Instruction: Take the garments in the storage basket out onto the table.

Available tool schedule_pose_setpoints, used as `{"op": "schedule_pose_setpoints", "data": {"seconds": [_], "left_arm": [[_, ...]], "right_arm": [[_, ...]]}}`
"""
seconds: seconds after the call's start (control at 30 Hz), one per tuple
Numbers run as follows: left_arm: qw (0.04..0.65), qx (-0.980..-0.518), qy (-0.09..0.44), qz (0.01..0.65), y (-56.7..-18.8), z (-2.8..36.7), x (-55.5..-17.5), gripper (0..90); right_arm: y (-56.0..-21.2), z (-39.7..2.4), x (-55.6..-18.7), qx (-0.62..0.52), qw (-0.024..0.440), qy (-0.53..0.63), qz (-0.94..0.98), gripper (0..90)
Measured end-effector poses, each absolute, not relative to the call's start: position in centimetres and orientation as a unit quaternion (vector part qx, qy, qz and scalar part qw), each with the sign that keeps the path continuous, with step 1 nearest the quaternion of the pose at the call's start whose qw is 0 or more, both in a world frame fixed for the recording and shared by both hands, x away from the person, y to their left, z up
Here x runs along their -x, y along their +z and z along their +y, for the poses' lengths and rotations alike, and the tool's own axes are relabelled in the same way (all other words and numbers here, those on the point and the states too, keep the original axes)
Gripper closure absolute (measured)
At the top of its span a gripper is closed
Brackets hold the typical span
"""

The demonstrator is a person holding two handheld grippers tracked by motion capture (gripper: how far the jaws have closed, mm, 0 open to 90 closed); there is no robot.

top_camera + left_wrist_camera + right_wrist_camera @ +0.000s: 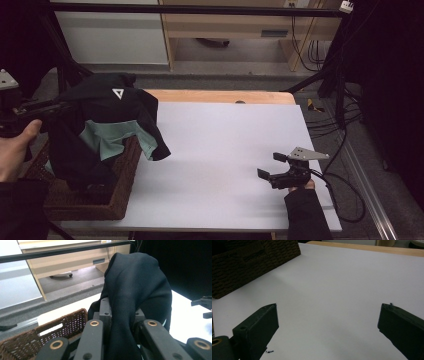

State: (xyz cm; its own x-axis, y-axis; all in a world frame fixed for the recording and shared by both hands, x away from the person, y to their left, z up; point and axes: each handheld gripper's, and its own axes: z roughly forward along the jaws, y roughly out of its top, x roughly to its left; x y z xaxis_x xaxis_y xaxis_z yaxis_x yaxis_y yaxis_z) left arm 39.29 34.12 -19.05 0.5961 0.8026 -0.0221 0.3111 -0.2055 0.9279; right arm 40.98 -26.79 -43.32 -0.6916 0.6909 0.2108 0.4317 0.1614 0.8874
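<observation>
The white-topped desk (225,150) is bare across its middle, so nothing is laid out yet. At its left the basket (120,192) sits under the garment (110,125), which hangs lifted above it, pinched by the left hand-held gripper (122,325). The right hand-held gripper (272,167) rests near right, jaws spread, holding nothing; spreading the garment remains.

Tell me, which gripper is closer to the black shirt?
The left. The left gripper has its jaws clamped on the black shirt, holding it above the basket. The right gripper rests far across the white table, jaws open.
</observation>
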Motion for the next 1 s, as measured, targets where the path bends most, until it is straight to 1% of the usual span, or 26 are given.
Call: {"op": "schedule_pose_setpoints", "data": {"seconds": [0.53, 1.0], "left_arm": [[0.512, -0.744, 0.244, 0.352, -17.0, 30.9, -39.9, 77.4], [0.519, -0.753, 0.237, 0.329, -16.5, 27.8, -40.5, 77.5]], "right_arm": [[-43.3, -26.8, -41.0, -0.373, 0.123, 0.529, 0.752, 3.4], [-43.3, -26.8, -41.0, -0.373, 0.122, 0.530, 0.751, 3.4]]}}
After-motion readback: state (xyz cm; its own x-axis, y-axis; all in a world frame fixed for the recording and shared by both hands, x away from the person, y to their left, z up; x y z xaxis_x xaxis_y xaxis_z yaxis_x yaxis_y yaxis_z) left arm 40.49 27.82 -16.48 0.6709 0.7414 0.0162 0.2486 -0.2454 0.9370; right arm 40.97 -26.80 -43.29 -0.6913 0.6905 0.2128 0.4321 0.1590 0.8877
